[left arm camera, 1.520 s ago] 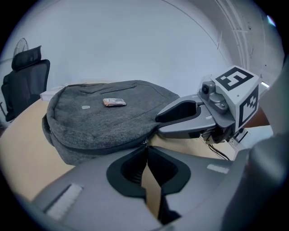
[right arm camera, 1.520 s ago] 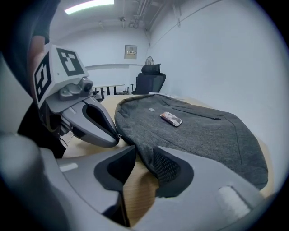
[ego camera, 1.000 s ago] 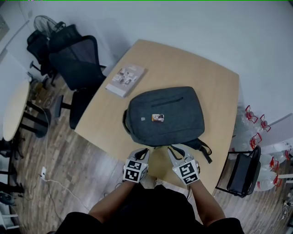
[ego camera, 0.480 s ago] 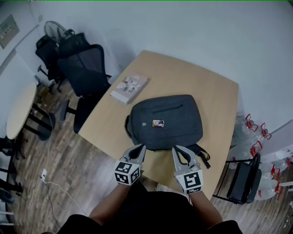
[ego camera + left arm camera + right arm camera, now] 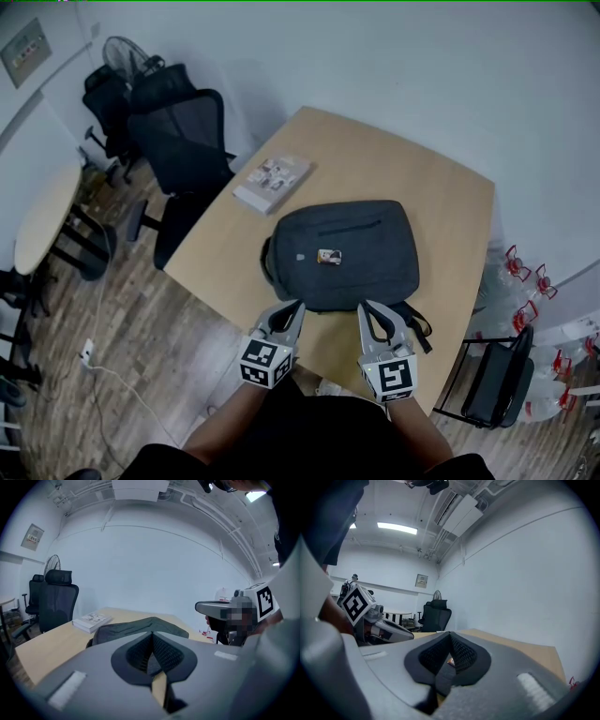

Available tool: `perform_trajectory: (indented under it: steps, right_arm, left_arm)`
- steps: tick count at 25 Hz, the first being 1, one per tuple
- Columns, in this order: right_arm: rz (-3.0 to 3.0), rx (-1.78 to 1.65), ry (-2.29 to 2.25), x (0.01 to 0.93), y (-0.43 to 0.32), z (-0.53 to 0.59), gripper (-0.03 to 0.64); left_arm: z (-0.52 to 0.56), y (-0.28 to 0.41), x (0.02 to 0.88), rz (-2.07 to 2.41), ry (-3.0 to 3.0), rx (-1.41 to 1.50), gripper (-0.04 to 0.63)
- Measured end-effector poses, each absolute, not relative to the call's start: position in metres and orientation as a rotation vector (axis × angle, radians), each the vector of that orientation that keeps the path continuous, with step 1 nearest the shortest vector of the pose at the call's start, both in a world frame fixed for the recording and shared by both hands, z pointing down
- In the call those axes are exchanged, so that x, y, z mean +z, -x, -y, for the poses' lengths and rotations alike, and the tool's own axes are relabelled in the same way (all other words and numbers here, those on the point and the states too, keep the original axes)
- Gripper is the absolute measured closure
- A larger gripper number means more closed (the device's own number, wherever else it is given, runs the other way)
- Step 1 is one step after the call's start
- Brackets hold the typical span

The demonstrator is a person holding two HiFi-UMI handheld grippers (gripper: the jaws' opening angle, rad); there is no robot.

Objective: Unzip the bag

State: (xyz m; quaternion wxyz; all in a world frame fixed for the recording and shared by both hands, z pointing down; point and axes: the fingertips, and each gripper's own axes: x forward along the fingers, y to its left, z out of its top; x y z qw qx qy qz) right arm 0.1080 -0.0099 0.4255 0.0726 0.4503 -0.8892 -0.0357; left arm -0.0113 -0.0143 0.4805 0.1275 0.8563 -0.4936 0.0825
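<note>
Well, the left gripper [image 5: 294, 306] had its jaws pressed together with nothing between them, and the right gripper [image 5: 366, 307] was closed and empty as well. Both were held side by side over the near edge of the wooden table [image 5: 441, 197], tips pointing at the dark grey backpack [image 5: 342, 253]. The backpack lay flat near the middle of the table, just beyond the tips and untouched, its front zipper looking closed. A black strap [image 5: 418, 325] trailed off near the right gripper. A book [image 5: 273, 182] lay beyond the bag's far left corner, apart from it. A black office chair [image 5: 183, 141] stood by the table's left side.
</note>
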Motion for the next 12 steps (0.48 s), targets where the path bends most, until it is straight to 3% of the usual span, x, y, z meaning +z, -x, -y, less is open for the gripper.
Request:
perform_trajectory:
  steps: [12]
  right_arm:
    - [2.724,-0.125,-1.395,0.421,-0.106,0.011,0.615]
  left_arm:
    - [0.014,0.016,0.464,1.460,-2.558,0.172,0.575]
